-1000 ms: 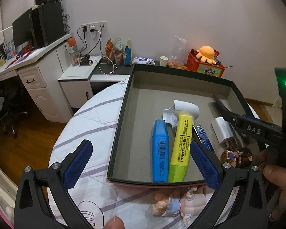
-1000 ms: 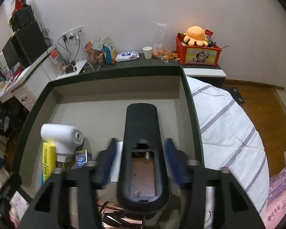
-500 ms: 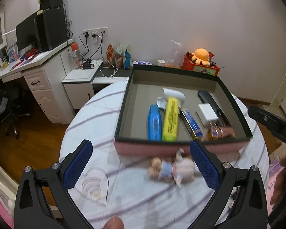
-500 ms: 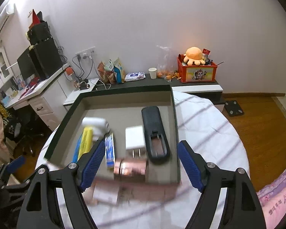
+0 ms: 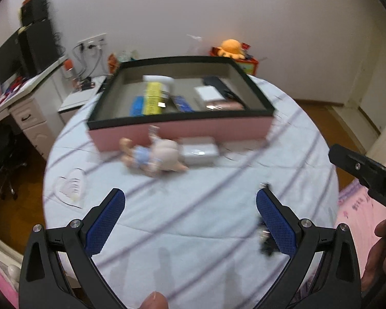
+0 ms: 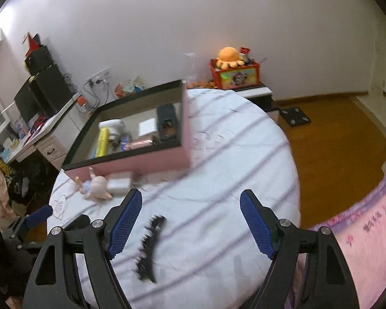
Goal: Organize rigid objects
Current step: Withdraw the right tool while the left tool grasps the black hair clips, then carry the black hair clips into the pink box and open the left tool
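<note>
A pink box with a dark rim point(image 5: 182, 128) stands at the far side of the round striped table point(image 5: 218, 180). It holds a yellow highlighter point(image 5: 153, 97), a white charger point(image 5: 209, 94), a black remote point(image 6: 167, 119) and other small items. In front of the box lie a doll point(image 5: 151, 157) and a small grey case point(image 5: 199, 150). A black hair clip point(image 6: 148, 247) lies on the cloth, near the inner side of the left finger of my right gripper point(image 6: 190, 221). That gripper is open and holds nothing. My left gripper point(image 5: 190, 221) is also open and empty above bare cloth.
A clear heart-shaped piece point(image 5: 69, 186) lies near the table's left edge. Pink bedding point(image 6: 360, 219) borders the table on the right. A desk with a monitor point(image 5: 25, 51) stands at the left, and a red box with an orange plush point(image 6: 231, 72) behind.
Both grippers have drawn back from the box toward the table's near side. The right gripper let go of the black remote, which now lies in the box, and its jaws widened.
</note>
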A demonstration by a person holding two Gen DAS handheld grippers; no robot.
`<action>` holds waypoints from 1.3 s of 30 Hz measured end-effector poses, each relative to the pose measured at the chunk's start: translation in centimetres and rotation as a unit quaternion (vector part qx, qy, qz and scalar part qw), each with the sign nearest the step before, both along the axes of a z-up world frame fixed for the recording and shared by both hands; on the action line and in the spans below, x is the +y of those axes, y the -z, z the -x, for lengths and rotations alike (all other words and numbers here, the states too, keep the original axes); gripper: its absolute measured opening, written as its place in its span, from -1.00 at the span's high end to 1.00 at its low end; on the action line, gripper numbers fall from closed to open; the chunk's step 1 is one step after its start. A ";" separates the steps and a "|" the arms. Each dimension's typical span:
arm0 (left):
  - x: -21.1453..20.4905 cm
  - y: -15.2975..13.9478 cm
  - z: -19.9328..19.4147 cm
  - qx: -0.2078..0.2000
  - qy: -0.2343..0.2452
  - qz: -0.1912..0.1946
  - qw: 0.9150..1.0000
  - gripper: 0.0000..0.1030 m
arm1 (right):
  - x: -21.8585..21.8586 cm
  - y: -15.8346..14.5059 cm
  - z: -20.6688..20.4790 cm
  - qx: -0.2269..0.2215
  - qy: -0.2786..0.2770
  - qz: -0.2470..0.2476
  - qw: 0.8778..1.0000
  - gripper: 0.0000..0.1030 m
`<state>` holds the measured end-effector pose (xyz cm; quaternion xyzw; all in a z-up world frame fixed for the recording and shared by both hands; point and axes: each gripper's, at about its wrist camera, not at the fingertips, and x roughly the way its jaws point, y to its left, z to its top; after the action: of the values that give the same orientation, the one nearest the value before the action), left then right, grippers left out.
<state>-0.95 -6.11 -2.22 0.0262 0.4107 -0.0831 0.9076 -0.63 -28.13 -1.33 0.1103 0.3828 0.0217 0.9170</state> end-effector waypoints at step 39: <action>0.5 -2.1 -7.9 -0.011 0.001 0.015 1.000 0.68 | -2.3 1.1 -2.1 0.005 0.008 -0.016 1.000 -0.55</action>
<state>6.94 -5.63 -0.17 0.0136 0.3994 -0.0897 0.9123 1.43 -30.40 -2.40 0.1283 0.3864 0.0195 0.9131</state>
